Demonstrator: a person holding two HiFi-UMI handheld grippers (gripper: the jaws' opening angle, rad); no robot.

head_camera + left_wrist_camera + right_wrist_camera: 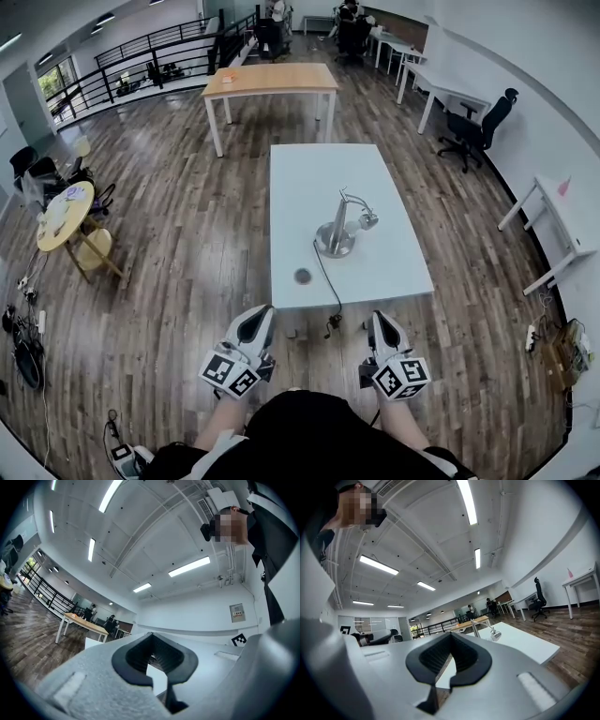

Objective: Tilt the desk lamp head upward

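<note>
White tabletop stands in the middle of a wood-floored office, and the silver desk lamp sits on its near half, right of centre. The lamp's round base rests flat on the surface. A thin bent arm rises from the base and carries the lamp head, which lies to the right of the base. A black cord runs from the base to the near edge and hangs over it. A small dark round object lies on the tabletop left of the cord, apart from the lamp.

The left gripper and the right gripper are held low in front of the person, just short of the tabletop's near edge and well apart from the lamp. The left gripper's fingers are closed together with nothing between them. The right gripper's fingers are likewise pressed together and empty, and the lamp shows beyond them on the tabletop in the right gripper view.

A wooden table stands beyond the tabletop, and a black office chair stands off to the right.
</note>
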